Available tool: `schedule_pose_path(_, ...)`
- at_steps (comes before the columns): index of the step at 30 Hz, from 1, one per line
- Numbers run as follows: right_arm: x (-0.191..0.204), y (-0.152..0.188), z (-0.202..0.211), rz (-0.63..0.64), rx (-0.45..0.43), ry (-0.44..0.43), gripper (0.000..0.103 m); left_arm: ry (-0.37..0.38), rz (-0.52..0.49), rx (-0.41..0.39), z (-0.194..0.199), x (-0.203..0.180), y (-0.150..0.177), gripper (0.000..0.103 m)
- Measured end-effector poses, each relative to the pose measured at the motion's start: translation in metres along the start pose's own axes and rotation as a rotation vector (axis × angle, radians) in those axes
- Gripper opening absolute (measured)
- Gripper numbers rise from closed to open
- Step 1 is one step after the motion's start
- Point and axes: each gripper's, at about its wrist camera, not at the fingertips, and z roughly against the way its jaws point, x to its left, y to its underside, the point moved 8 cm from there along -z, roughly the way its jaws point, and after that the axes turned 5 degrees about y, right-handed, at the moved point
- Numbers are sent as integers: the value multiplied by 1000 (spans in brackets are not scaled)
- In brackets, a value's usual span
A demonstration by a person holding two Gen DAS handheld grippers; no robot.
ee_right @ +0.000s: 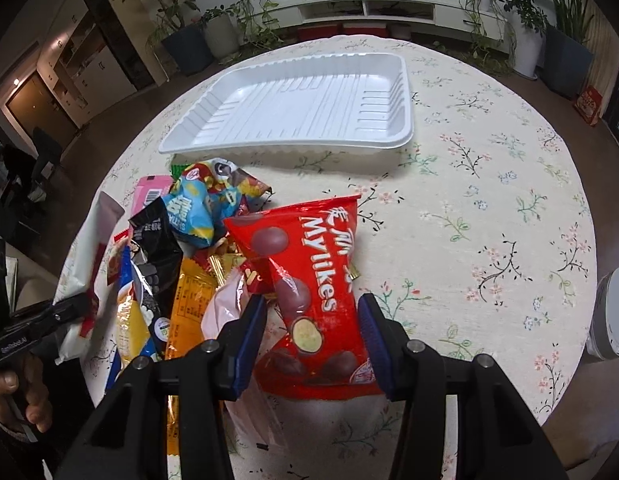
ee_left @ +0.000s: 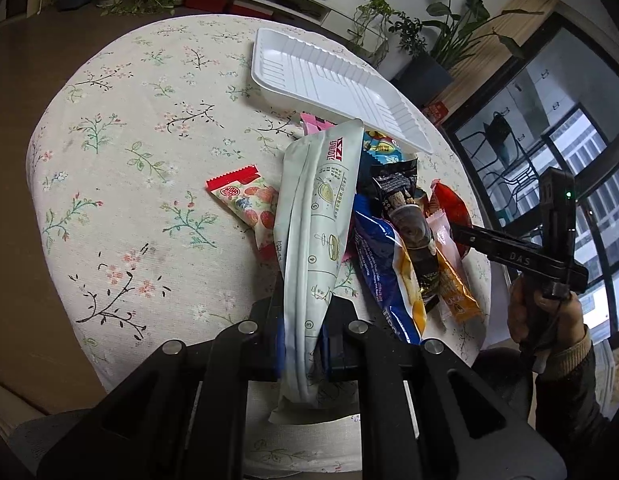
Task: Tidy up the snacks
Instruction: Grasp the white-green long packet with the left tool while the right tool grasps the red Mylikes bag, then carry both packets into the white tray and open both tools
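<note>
Left gripper (ee_left: 303,332) is clamped on the pale pouch (ee_left: 317,216), which juts out over the snack pile (ee_right: 181,248) toward the empty white tray (ee_right: 301,104). It should carry high and level so the tail clears the pile. Right gripper (ee_right: 311,332) stands wide open astride the red Mylikes bag (ee_right: 309,276), pads not touching; it should close squarely on the middle.

A round table (ee_right: 489,184) was covered by a floral tablecloth (ee_left: 121,184); a white tray (ee_right: 301,100) and a snack pile (ee_right: 213,240) were laid on it.
</note>
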Motion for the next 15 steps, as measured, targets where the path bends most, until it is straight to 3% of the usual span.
schedule_pose_path(1, 0, 0, 0, 3, -1, 1, 37, 2, 2, -2, -1, -1, 0, 11)
schedule_pose_path(4, -3, 3, 2, -5, -3, -10, 32, 4, 3, -2, -1, -1, 0, 11)
schedule_pose_path(15, -20, 4, 42, -123, -122, -65, 27, 23, -15, -34, 15, -8, -10, 11)
